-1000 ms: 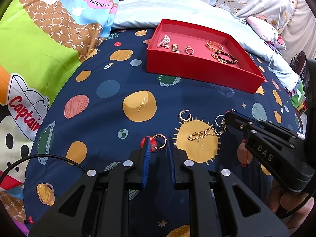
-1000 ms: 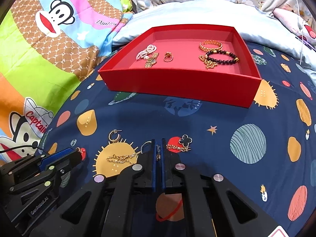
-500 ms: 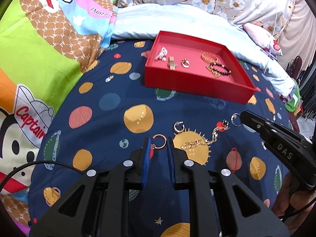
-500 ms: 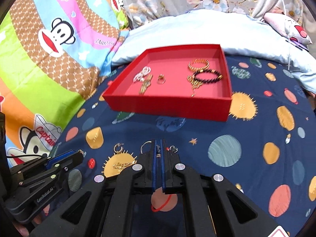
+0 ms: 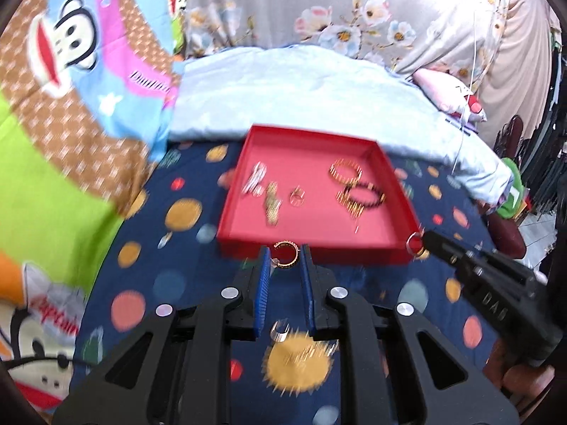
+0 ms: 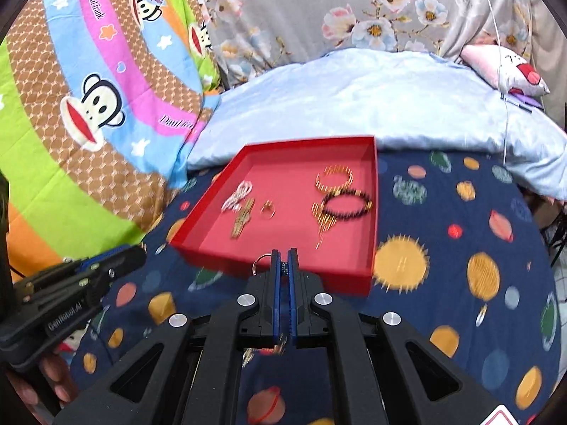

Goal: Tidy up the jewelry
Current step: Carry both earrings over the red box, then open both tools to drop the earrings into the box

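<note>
A planet-print bedspread (image 6: 443,219) carried a red tray (image 5: 312,248) holding bracelets. The left hand-held gripper (image 5: 285,260) pinched a gold hoop earring (image 5: 286,255) before the tray; the right hand-held gripper (image 6: 282,260), nearly closed, clamped a ringed chain (image 6: 260,260).

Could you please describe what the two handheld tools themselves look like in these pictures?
Both are matte black plastic. The left tool and right tool each have two angular fingers with triangular cut-outs, silver round screw heads and ribbed blue pads. Seen from the side, one body reads "GenRobot.AI", the other "DAS". A thin black cable trails near the left one.
</note>
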Motion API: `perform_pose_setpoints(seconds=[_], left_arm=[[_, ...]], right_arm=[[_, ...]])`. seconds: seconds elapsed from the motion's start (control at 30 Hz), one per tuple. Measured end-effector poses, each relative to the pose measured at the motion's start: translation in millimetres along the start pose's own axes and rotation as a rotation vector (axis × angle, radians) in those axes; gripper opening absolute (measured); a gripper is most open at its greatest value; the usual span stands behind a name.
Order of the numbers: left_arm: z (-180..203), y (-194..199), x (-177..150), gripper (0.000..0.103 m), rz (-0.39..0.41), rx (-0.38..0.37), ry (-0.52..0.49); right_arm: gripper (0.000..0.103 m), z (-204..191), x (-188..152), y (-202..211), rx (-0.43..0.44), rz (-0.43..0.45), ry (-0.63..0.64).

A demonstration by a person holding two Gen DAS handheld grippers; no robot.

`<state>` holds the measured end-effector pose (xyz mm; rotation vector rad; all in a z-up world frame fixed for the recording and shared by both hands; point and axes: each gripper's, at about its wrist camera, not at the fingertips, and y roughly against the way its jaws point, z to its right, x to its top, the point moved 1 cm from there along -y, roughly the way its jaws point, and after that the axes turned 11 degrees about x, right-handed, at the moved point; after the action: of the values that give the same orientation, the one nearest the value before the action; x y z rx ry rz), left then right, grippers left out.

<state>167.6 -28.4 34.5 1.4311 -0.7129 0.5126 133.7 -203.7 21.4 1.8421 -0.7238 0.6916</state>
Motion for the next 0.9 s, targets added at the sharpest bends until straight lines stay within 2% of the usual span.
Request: perform_pose_setpoints(seconds=[0.1, 0.3, 0.67, 0.9], left_arm=[[13, -12, 26, 0.016, 0.033, -0.005, -0.021], [35, -45, 52, 0.016, 0.042, -0.007, -0.047], [52, -97, 53, 0.016, -0.024, 0.004, -0.075], [58, -115, 51, 0.016, -0.056, 0.012, -0.088]], right_arm=[[0.003, 8, 12, -9, -0.015, 0.008, -0.003], [0.003, 29, 26, -35, -0.036, -0.008, -0.03], [0.003, 48, 22, -66, -0.057, -0.055, -0.046], [0.003, 51, 19, -76, -0.058, -0.071, -0.045]])
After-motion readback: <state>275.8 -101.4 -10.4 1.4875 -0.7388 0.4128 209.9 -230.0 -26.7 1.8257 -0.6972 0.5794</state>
